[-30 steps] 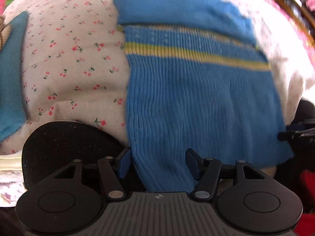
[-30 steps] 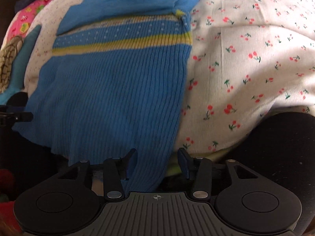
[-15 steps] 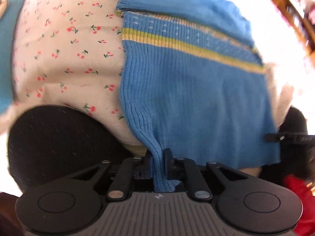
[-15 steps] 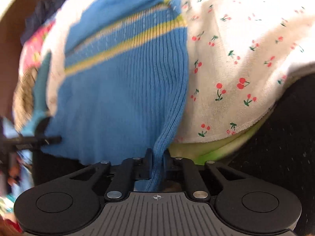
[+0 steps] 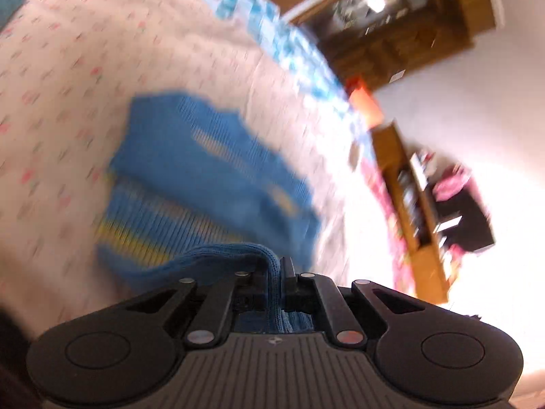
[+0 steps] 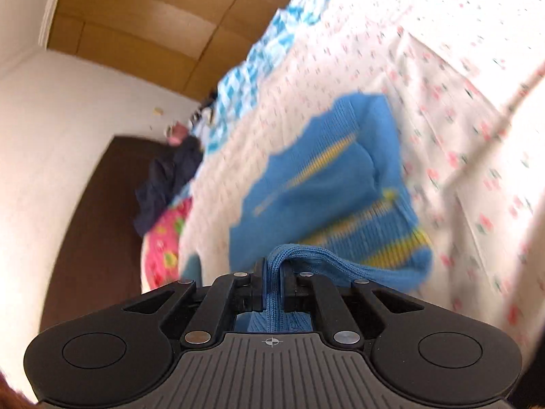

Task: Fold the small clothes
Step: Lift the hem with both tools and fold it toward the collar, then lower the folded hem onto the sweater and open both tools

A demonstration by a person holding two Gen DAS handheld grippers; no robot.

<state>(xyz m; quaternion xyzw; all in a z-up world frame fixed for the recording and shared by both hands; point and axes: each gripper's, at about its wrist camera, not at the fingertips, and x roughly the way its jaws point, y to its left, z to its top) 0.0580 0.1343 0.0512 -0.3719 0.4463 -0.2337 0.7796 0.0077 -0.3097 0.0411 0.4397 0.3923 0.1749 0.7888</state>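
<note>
Blue knit sweater (image 5: 211,177) hem is being folded upward, both grippers (image 5: 274,272) (image 6: 274,272) clamping it; next, lowering onto the striped chest.

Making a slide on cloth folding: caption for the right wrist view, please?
Right claw shut on the blue sweater's hem, above the cherry-print sheet.

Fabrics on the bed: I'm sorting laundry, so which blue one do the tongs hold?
The ribbed blue sweater with yellow stripes, pinched by both tongs; the blue-and-white checked cloth lies untouched farther back.
</note>
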